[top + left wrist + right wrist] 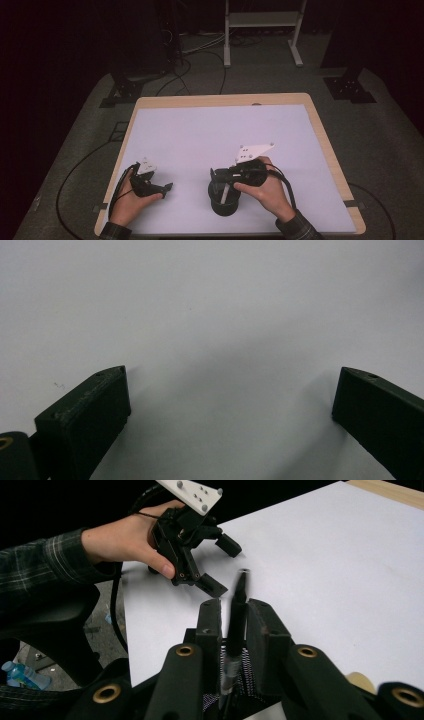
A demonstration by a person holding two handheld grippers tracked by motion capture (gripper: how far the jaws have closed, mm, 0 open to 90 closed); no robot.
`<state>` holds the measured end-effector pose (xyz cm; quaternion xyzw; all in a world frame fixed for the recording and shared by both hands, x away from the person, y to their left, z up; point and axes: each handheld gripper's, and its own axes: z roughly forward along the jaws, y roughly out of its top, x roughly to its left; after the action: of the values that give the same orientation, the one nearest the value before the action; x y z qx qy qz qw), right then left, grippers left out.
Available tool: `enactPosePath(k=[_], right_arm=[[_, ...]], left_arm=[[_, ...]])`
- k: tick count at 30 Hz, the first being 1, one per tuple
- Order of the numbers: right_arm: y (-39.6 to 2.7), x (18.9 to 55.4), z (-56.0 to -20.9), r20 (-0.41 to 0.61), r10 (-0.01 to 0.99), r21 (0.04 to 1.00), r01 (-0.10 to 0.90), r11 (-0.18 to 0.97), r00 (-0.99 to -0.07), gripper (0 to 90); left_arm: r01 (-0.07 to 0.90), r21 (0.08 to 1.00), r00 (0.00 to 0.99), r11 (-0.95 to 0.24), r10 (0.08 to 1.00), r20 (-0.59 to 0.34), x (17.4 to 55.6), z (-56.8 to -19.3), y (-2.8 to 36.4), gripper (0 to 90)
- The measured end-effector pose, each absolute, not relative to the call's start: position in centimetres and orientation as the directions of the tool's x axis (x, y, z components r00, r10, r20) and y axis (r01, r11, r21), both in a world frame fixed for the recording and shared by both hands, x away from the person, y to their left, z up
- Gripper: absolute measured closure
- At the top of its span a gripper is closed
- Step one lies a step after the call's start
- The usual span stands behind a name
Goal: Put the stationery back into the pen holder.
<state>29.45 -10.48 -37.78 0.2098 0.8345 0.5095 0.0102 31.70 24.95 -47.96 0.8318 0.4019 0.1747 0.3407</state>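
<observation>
Black pen (237,625) upright between right gripper (235,630) jaws, nearly closed around it, long axis vertical, lower end inside black mesh cup (223,200) at lower centre. Left gripper (159,188) wide open, empty, lower left, well apart. White table sheet (210,135); dark room beyond.

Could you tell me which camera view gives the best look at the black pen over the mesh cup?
The right gripper view: the pen stands upright between the right gripper jaws, over the mesh cup. In the high view the cup is a dark cylinder under that gripper, and the pen cannot be made out.
</observation>
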Motion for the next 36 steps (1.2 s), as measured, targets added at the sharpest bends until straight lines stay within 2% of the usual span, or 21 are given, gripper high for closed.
enactPosePath(k=[20, 36], right_arm=[[-15.2, 28.9, -35.4, 0.165, 0.456, 0.874, 0.344, 0.344, -0.875, 75.3], [-18.9, 29.3, -36.6, 0.163, 0.543, 0.851, 0.396, 0.346, -0.824, 74.2]], left_arm=[[0.549, 0.707, 0.616, -0.445, 0.788, 0.017, 31.7, -48.0, 24.9, 1.1], [0.549, 0.707, 0.616, -0.445, 0.788, 0.017, 31.7, -48.0, 24.9, 1.1]])
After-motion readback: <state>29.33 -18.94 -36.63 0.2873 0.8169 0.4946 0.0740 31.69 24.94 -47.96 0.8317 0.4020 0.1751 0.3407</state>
